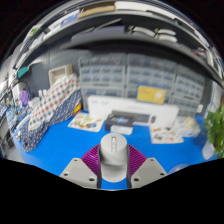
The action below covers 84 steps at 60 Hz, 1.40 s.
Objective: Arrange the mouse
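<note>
Forward view along the two fingers of the hand-held gripper (113,172). A light grey mouse (113,150) sits upright between the fingers, its narrow end pointing away. The magenta pads (94,160) press against both of its sides with no visible gap, so the fingers are clenched on the mouse. The grey finger bodies (80,171) flank the pads on either side. The mouse is at the near edge of a bright blue counter (60,142), which spreads ahead and to both sides of the fingers; whether the mouse rests on the surface or is lifted off it cannot be told.

Just beyond the mouse lies a white keyboard (130,118), set crosswise, with a long white box-like object (132,106) behind it. Ahead and to the left of the fingers lies a flat printed sheet (86,123); a similar one (168,132) lies ahead and to the right. Further left, a patterned cloth (52,104) is draped over some bulky object. At the far right, green leaves of a plant (214,128) show. Behind the counter stands a wall of small grey drawers (125,72), bearing a yellow label (151,94).
</note>
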Motion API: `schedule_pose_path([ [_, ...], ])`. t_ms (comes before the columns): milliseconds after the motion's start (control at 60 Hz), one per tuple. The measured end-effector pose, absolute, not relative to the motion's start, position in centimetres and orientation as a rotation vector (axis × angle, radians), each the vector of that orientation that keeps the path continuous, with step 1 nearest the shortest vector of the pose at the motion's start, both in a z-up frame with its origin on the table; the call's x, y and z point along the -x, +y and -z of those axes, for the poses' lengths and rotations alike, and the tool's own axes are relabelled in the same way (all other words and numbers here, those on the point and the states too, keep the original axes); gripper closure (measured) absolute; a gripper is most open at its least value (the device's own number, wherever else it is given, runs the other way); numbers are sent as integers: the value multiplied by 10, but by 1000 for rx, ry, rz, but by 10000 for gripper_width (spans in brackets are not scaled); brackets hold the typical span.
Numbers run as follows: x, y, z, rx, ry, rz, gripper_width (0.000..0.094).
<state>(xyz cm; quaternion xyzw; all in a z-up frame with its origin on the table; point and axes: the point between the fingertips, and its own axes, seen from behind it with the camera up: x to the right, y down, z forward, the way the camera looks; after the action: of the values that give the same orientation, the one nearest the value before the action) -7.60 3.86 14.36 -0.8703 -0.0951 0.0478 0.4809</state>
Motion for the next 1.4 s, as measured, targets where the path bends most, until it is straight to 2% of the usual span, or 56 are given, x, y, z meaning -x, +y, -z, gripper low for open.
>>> schedule_pose_path([
  [133,-21,32,-222,2001,-171,-58,584],
  [200,-72,25,-243,1971,-137,-20,585],
  [267,-116,18,-245,1963,-88,8,585],
  [367,-180,7,-213,2024,-52,60,587],
  [533,-237,-9,-118,2186,-1,88,587],
  [650,-245,-21,-57,2285,13,47,575],
  [833,-239,-38,5,2407,-7,-3,559],
  [967,-239,-38,6,2373,21,21,568],
  [1200,-239,-36,7,2367,32,-8,456],
  [1250,-237,-37,8,2384,34,-16,390],
  [1267,-235,-37,7,2389,29,-22,343],
  [1283,-233,-38,7,2395,22,-28,251],
  [1400,-224,-44,-3,2435,-68,-6,106],
])
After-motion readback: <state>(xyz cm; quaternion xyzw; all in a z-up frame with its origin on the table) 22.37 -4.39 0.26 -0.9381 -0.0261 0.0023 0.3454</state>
